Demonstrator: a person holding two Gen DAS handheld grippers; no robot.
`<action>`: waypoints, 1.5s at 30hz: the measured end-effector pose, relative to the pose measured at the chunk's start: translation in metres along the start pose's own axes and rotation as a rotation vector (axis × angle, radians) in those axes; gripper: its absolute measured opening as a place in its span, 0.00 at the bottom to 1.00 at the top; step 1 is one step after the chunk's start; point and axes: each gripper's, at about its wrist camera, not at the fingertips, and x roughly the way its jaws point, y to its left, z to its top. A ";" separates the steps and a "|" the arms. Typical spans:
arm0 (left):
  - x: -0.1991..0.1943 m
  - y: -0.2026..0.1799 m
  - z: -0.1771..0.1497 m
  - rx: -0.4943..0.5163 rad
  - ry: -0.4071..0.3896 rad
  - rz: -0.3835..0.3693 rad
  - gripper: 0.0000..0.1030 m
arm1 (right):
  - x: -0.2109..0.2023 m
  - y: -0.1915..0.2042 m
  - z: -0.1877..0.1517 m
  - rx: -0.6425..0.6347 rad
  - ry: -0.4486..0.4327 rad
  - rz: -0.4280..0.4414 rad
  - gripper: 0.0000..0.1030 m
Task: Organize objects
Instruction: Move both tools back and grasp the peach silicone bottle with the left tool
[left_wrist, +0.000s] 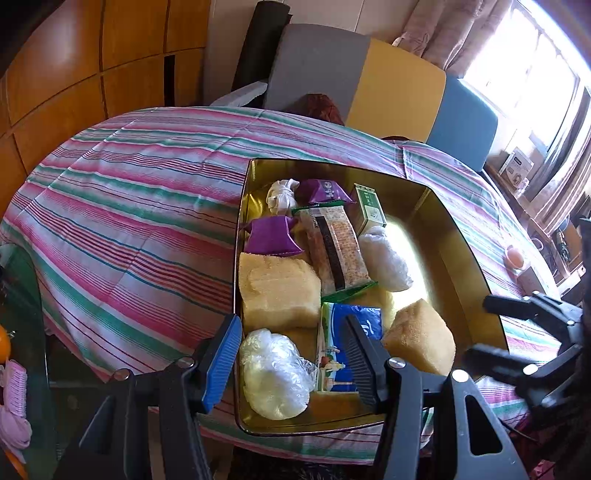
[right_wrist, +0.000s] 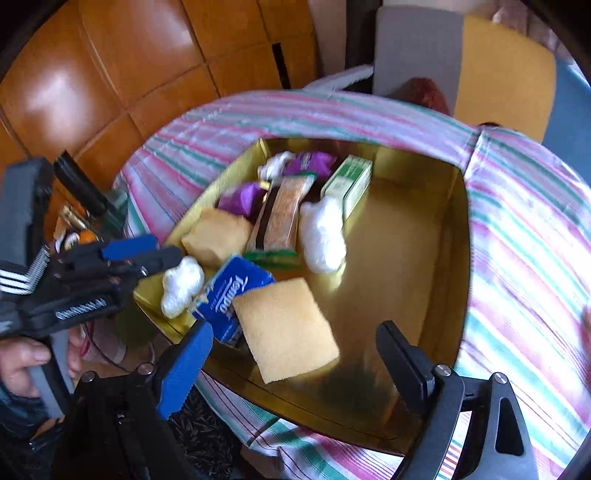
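Observation:
A gold tin stands on the striped cloth and holds several items. They include two yellow sponges, a blue tissue pack, two clear plastic bundles, purple packets, a cracker bar and a green box. My left gripper is open and empty over the tin's near left corner. My right gripper is open and empty, just above the near sponge. The right gripper also shows at the right of the left wrist view.
The striped cloth covers a round table. Chairs in grey, yellow and blue stand behind it. An egg-like object sits on the cloth right of the tin. A wooden cabinet is at the left.

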 end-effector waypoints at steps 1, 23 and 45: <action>0.000 0.000 0.000 -0.001 0.001 0.000 0.55 | -0.006 -0.001 0.001 0.006 -0.017 -0.001 0.88; -0.011 -0.098 0.030 0.258 -0.050 -0.043 0.55 | -0.138 -0.231 -0.069 0.521 -0.152 -0.456 0.95; 0.020 -0.273 0.032 0.563 0.009 -0.195 0.55 | -0.180 -0.339 -0.160 1.108 -0.342 -0.381 0.98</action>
